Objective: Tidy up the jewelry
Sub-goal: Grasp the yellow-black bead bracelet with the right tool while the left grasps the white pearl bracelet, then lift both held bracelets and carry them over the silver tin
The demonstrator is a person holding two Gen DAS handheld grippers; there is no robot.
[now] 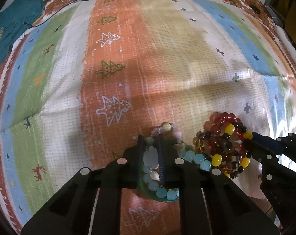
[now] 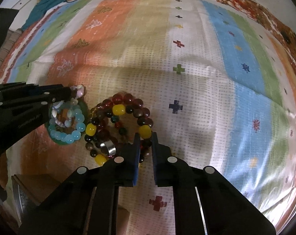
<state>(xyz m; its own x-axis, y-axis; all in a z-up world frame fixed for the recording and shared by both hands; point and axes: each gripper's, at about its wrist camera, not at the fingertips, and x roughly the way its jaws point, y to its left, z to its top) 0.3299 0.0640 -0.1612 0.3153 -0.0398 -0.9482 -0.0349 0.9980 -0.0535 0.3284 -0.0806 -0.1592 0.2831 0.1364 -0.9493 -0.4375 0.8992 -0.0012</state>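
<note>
I read the two heaps as a sort by colour: the pale blue and shell bracelets [image 2: 66,120] sit on a small green dish [image 2: 83,105], and the dark red, brown and yellow bracelets [image 2: 120,121] lie just beside it on the patterned cloth [image 2: 196,78], the two groups touching or nearly so; a silver ring [image 2: 108,149] rests at the near edge of the dark heap. The surface looks like a spread cloth, perhaps a bed; I cannot tell which.

My left gripper [image 1: 150,156] comes in low from the near side, its jaws partly closed around a pale shell strand over the dish; I judge it is gripping that strand, either lifting it or settling it. My right gripper [image 2: 145,146] also reaches forward and low, its jaws straddling the dark strand next to a yellow bead [image 2: 145,131], narrowed about the beads; whether they truly pinch I cannot tell. In the left view the right gripper enters from the right edge, angled toward the dark heap.
</note>
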